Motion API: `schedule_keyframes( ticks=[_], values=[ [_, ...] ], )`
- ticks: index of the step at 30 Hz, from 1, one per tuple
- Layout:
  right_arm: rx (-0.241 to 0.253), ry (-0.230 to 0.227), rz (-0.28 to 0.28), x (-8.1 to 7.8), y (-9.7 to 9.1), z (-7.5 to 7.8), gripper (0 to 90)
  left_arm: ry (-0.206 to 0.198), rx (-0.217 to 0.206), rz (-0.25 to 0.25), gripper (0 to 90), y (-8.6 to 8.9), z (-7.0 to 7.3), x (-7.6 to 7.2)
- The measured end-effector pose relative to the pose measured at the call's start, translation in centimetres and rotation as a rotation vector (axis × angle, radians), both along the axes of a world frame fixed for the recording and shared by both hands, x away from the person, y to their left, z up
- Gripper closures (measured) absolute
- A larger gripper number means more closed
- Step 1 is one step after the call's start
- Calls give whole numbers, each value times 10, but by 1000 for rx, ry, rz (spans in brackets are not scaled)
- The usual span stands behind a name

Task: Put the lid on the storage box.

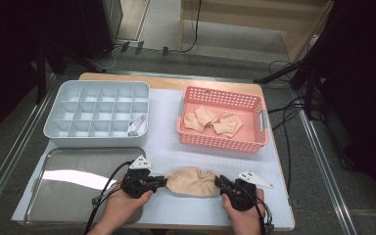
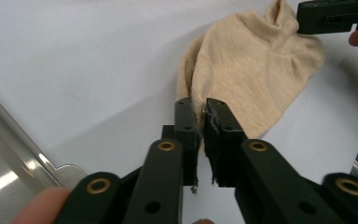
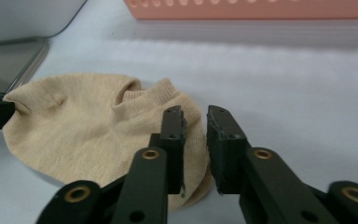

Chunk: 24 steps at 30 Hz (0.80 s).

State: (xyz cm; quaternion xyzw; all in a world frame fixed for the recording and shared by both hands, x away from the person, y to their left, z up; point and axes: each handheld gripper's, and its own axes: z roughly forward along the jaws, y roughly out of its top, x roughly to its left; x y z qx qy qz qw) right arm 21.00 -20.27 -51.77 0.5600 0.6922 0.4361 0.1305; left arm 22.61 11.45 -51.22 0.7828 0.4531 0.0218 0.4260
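Note:
A beige ankle sock lies flat on the white table mat near the front edge, between the two grippers. My left gripper is at its left end. In the left gripper view the sock's edge runs into the narrow gap of the left gripper, whose jaws stand slightly parted. My right gripper is at the sock's right end. In the right gripper view the right gripper shows a clear gap, with the sock lying against and under one jaw.
A shiny metal tray sits at the front left. Behind it is a grey divider box with a pale rolled item in one compartment. A pink basket at the back right holds beige socks.

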Motion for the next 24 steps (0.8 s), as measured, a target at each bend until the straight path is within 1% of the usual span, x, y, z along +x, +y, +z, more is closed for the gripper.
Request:
schedule_keyframes(
  ticks=[1, 2, 3, 4, 5, 6, 7, 8, 9, 10, 11, 13, 14, 16, 17, 18, 19, 21, 23, 24],
  values=[
    [6, -3, -4, -1, -1, 1, 747, -15, -22, 23, 771, 2, 1, 0],
    [14, -7, -7, -2, -3, 1, 727, -19, -41, 31, 758, 4, 2, 0],
    [16, -4, -15, -3, -3, 1, 716, -18, -44, 30, 748, 4, 3, 0],
    [22, 7, -14, -4, -4, 0, 702, -16, -36, 26, 737, 3, 2, 1],
    [31, 28, -9, -3, -4, -3, 681, -16, -36, 26, 733, 3, 2, 1],
    [32, 46, -4, -3, -3, -5, 662, -6, -9, 14, 738, -1, 0, 1],
    [15, 52, -7, -3, -1, -8, 649, -6, -9, 14, 749, -1, 0, 1],
    [-18, 54, -18, -4, 2, -9, 645, -16, 24, 27, 756, -3, -3, 0],
    [-33, 40, -24, -6, 4, -10, 641, -20, 25, 37, 758, -3, -3, 0],
    [-33, 40, -24, -6, 4, -10, 641, -20, 25, 37, 755, -3, -3, 0],
    [-51, 35, -27, -9, 8, -9, 647, -15, 27, 43, 737, -1, -4, 1],
    [-60, 26, -28, -13, 10, -10, 676, -12, 36, 46, 726, -1, -5, 1],
    [-63, 20, -26, -13, 10, -11, 707, -12, 44, 46, 727, -2, -5, 1],
    [-44, 36, -15, -11, 10, -11, 813, -9, 56, 32, 758, -4, -6, 0],
    [-34, 39, -6, -10, 9, -11, 830, -9, 67, 32, 781, -6, -6, 0],
    [-31, 38, -3, -9, 8, -11, 840, -9, 67, 32, 811, -6, -6, 0],
    [-32, 39, -2, -9, 7, -11, 845, -5, 79, 24, 844, -9, -7, 0],
    [-48, 33, 2, -8, 7, -10, 848, -9, 80, 22, 885, -10, -8, 0],
    [-56, 31, 3, -7, 6, -9, 849, 2, 76, 9, 892, -13, -7, 2],
    [-55, 29, -2, -6, 5, -8, 850, 3, 67, 8, 894, -14, -7, 2]
  ],
)
